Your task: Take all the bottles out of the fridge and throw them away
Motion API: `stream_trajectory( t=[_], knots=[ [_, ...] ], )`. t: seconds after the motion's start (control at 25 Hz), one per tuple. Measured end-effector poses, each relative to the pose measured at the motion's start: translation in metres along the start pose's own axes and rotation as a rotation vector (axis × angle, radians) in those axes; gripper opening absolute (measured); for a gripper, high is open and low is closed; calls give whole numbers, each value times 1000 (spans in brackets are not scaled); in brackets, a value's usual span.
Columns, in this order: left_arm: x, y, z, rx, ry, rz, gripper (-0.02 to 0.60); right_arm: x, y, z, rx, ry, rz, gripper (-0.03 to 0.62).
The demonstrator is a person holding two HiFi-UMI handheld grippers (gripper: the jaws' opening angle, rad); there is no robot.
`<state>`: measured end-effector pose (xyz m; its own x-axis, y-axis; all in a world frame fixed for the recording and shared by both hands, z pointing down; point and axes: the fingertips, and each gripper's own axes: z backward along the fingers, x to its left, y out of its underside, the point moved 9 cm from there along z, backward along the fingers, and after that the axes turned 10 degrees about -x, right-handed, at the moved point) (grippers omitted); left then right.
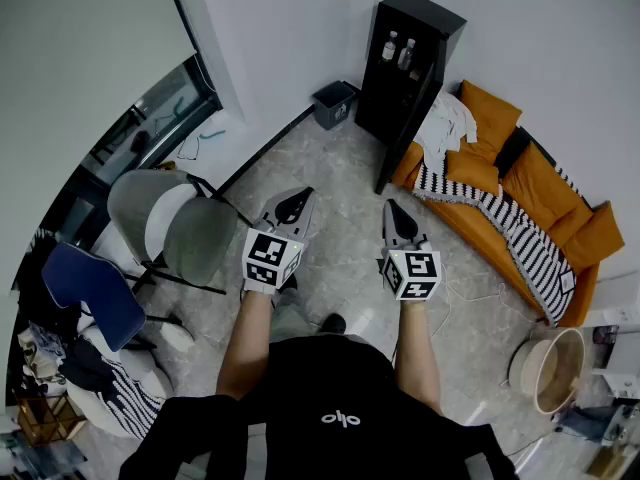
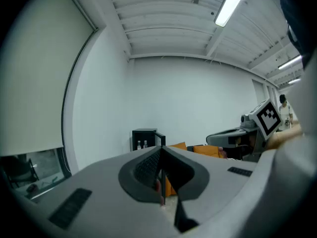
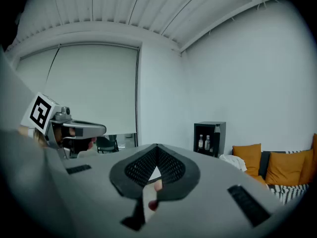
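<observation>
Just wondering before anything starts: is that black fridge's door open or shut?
Open: the fridge has its door swung out toward the sofa, and two bottles stand visible inside.

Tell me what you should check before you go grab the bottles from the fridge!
1. Fridge door open: ok.
2. Bottles spotted: ok, two inside.
3. Left gripper and right gripper empty: ok, nothing is between the jaws of either.
4. Jaws open for grabbing: not ok, both are shut.
5. Near enough to reach: not ok, the fridge stands across the floor.
6. Room in the bin beside the fridge: cannot tell.
</observation>
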<state>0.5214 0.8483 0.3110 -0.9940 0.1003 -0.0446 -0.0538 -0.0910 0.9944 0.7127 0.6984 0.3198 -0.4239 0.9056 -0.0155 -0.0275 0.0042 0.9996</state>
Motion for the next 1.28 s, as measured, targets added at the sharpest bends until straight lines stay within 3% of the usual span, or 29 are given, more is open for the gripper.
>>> stream_trajectory(
  t=[0.36, 0.96, 1.28],
  knots=[
    [64, 11, -44, -3, 49, 11, -2, -1, 7, -60, 24, 14, -7, 5],
    [243, 39, -128, 32, 170, 18, -2, 9, 23, -241, 44, 112, -21, 5],
    [296, 59, -178, 52, 178, 48, -2, -9, 36, -303, 74, 151, -45, 5]
  ],
)
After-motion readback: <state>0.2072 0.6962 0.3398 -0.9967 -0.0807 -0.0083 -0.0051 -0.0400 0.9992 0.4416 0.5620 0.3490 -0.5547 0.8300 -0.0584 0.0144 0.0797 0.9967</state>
